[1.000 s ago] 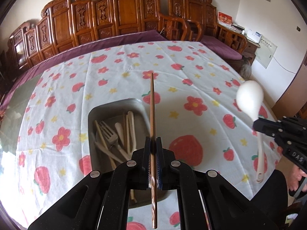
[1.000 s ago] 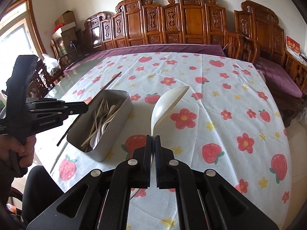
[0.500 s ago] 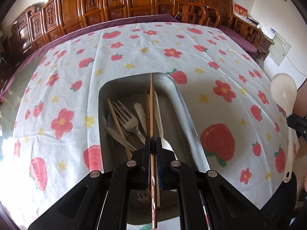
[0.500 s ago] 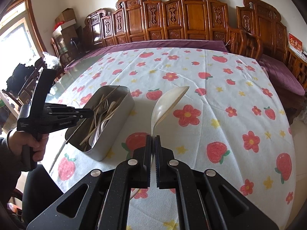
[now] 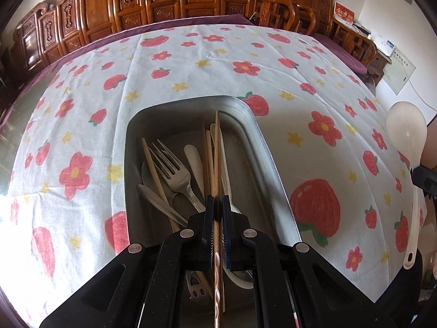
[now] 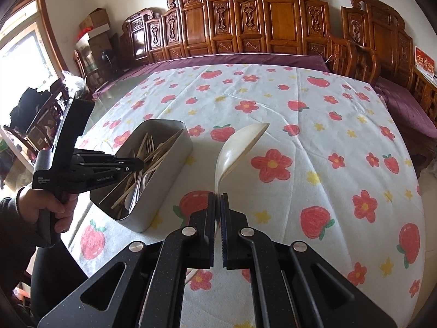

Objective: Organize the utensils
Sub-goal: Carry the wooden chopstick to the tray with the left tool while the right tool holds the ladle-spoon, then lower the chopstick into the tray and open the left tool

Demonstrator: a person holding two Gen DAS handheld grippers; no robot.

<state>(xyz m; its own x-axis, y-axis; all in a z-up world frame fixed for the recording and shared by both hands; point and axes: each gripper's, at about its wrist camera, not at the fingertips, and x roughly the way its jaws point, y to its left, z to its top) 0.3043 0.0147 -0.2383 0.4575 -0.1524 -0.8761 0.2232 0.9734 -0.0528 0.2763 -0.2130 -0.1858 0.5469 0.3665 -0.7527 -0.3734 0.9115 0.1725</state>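
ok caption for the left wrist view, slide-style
Left tongs shut on a wooden chopstick, poised over the metal utensil tray.

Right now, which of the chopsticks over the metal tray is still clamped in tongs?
The darker brown chopstick, running down the tray's middle, clamped in the left tongs. The paler chopstick lies loose, slanted beside the fork.

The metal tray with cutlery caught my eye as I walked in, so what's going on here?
A person is sorting utensils with two handheld grippers. The left gripper is shut on a chopstick, held low over the metal tray that already holds a fork and other utensils. The right gripper is shut on a white spoon, held above the tablecloth beside the tray.
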